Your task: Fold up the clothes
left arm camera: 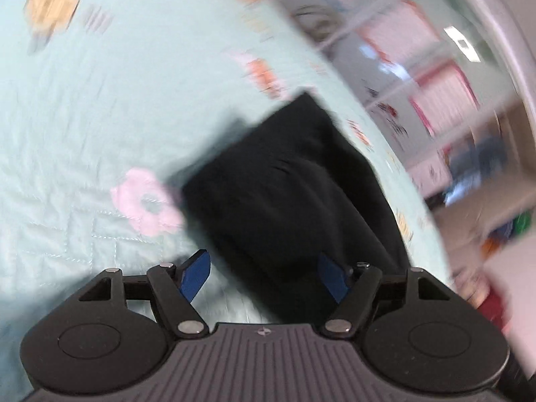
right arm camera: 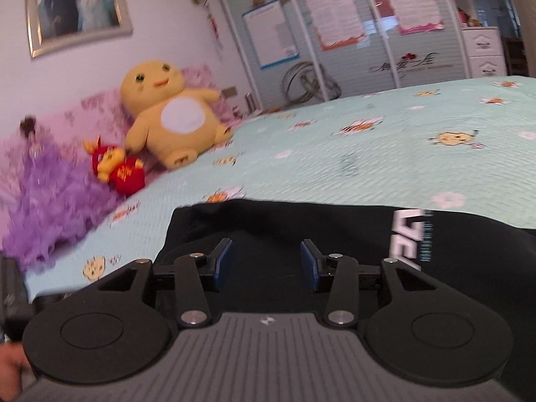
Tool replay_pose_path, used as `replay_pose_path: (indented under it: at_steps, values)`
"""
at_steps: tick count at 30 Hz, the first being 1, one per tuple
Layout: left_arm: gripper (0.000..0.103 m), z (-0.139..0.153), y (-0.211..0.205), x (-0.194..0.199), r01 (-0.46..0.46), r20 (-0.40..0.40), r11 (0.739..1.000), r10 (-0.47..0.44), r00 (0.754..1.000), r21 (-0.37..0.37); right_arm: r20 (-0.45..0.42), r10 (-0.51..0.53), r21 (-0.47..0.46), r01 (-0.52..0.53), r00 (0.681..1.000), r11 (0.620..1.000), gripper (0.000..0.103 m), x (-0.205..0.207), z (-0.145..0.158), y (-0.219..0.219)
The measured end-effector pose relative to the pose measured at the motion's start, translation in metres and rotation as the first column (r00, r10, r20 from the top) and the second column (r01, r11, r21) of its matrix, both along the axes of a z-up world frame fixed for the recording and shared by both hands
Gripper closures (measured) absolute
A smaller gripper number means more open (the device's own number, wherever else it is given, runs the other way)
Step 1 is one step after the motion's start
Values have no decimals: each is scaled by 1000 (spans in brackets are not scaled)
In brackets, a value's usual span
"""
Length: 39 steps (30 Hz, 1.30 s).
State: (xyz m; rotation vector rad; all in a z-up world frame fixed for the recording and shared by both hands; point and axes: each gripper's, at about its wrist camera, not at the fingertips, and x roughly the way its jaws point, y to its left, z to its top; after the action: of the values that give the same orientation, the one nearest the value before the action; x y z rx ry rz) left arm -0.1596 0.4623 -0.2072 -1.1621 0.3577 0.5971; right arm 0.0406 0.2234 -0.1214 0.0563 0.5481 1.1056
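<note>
My left gripper (left arm camera: 264, 276) has its jaws apart, nothing between the blue pads (left arm camera: 196, 274), hovering over the near edge of the black garment (left arm camera: 284, 181). My right gripper (right arm camera: 266, 264) is open too, pads clear, black garment (right arm camera: 335, 224) right under and ahead of it. Garment lies folded on the mint quilted bedspread (right arm camera: 368, 154), white lettering (right arm camera: 407, 234) showing at right. Farther off: yellow plush toy (right arm camera: 167, 114), small red plush (right arm camera: 119, 167), purple fluffy pillow (right arm camera: 50, 194), framed photo (right arm camera: 77, 3), wardrobe doors (right arm camera: 351, 33). Left view blurred.
</note>
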Motion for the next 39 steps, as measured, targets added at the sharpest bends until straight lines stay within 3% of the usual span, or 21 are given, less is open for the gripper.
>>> replay_pose_path:
  at_steps: [3,5,7,9,11,12,14,15,16,20,26,29,31,32,39]
  values:
    - [31,-16,32,7,-1,130,989,21,991,-146,19,9,-40,-9,1000,999,56,-12,-1,13]
    - [82,-12,47,10,2,187,990,25,982,-144,36,1,-70,1,999,998,55,-12,-4,23]
    - [88,17,56,6,3,216,1000,-5,976,11,45,-9,-83,13,999,996,55,-17,-1,30]
    - [87,46,59,1,10,224,991,-41,974,136,64,-8,-83,13,998,996,55,-23,4,35]
    - [83,52,57,2,25,176,983,-58,983,181,101,-1,-81,10,995,997,53,-31,9,39]
    - [80,44,57,4,48,139,984,-72,988,170,114,2,-82,7,993,997,49,-33,10,43]
    - [79,17,62,2,51,62,998,-53,997,32,109,2,-84,8,994,996,49,-36,13,53]
    - [62,6,62,-3,38,47,999,-37,998,-28,103,1,-85,8,995,996,49,-37,14,59]
    - [56,0,60,-10,28,71,998,-24,997,-50,104,8,-86,1,995,996,49,-38,17,66]
    - [48,5,56,-26,22,96,997,-14,995,-74,124,64,-90,-53,990,995,48,-44,32,102]
    - [41,15,60,-36,29,88,998,-23,996,-58,84,119,-146,-106,989,984,48,-21,40,205]
    - [41,8,60,-31,63,65,997,-61,996,-35,30,139,-359,-119,990,926,48,-7,-2,258]
    - [39,7,62,-26,77,53,997,-76,996,-26,17,131,-529,-103,991,843,51,2,-36,287]
    - [38,7,62,-23,84,49,996,-83,995,-21,51,103,-586,-54,993,808,51,4,-50,287]
    - [35,6,63,-12,111,35,994,-111,993,7,21,13,-508,0,1000,861,50,12,-52,235]
